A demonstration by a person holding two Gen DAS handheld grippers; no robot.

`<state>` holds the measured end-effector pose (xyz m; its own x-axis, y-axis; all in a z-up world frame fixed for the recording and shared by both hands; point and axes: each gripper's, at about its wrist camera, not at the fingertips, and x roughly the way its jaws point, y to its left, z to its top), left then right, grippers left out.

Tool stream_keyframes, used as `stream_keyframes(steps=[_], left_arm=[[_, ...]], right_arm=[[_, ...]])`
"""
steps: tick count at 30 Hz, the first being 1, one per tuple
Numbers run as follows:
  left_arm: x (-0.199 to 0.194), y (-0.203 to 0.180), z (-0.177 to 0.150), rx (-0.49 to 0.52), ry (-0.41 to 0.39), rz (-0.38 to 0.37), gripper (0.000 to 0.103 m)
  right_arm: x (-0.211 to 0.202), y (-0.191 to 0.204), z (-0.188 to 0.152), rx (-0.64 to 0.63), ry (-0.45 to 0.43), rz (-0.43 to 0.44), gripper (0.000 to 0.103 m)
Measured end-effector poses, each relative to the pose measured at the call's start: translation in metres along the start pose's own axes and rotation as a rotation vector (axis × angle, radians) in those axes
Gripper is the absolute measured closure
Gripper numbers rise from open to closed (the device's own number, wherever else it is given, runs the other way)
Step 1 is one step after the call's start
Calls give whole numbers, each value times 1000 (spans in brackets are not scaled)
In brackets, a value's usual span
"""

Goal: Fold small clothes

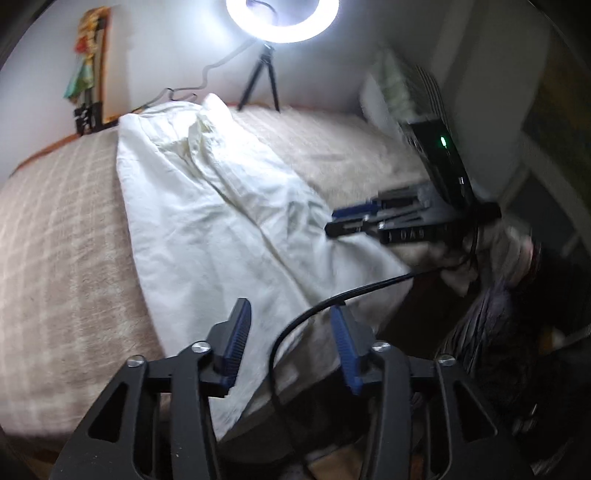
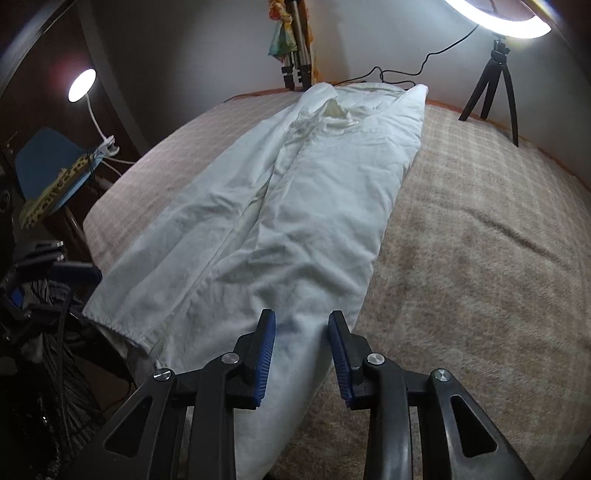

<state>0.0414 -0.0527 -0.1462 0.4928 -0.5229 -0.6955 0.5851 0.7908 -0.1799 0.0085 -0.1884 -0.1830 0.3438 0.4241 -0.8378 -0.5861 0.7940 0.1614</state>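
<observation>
Left wrist view: the left gripper hangs with its blue-padded fingers spread apart and empty above the near edge of the bed. A black cable runs across the gap between them. The white trousers lie lengthwise on the beige checked blanket, one end toward the wall under the ring light on its small tripod. To the right, the right gripper reaches in over the garment's edge; motion blur hides whether it touches the cloth there.

In the right wrist view, the right gripper also has its fingers parted, holding nothing, poised over the near end of the trousers, which drape slightly over the bed's front edge. The garment stretches away to the far side, creased along its middle. A small desk lamp glows at the left, beside a blue chair.
</observation>
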Motion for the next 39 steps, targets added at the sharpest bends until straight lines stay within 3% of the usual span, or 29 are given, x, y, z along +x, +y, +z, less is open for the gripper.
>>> stream_keyframes(steps=[3,6,8,10,12,14,18,24,31,39], left_arm=[[-1,-1,-9,54,39,15,59],[-5,8,-17,58,98,-32,59],[-9,9,-24,117,146,-51,59],[-16,10,-28,163,166,-72,59],[-27,16,-28,144,166,-150,59],[-41,24,-21,105,129,-188,59],[-53,38,3,53,5,-142,59],[-27,44,54,25,-122,-68,59],[22,44,106,-3,-149,-45,60],[49,74,114,-75,-101,-58,60]], right_arm=[[-4,4,-9,-24,18,-6,70],[-9,12,-22,-87,54,-31,70],[-14,17,-25,-132,69,-33,71],[-23,14,-21,-112,42,0,71],[-36,7,-12,-61,-27,47,71],[-48,3,-2,-26,-99,68,71],[-69,-7,17,26,-228,28,63],[-72,-28,64,83,-340,-27,63],[-42,-71,144,102,-275,-60,77],[40,-122,206,138,-174,-73,87]])
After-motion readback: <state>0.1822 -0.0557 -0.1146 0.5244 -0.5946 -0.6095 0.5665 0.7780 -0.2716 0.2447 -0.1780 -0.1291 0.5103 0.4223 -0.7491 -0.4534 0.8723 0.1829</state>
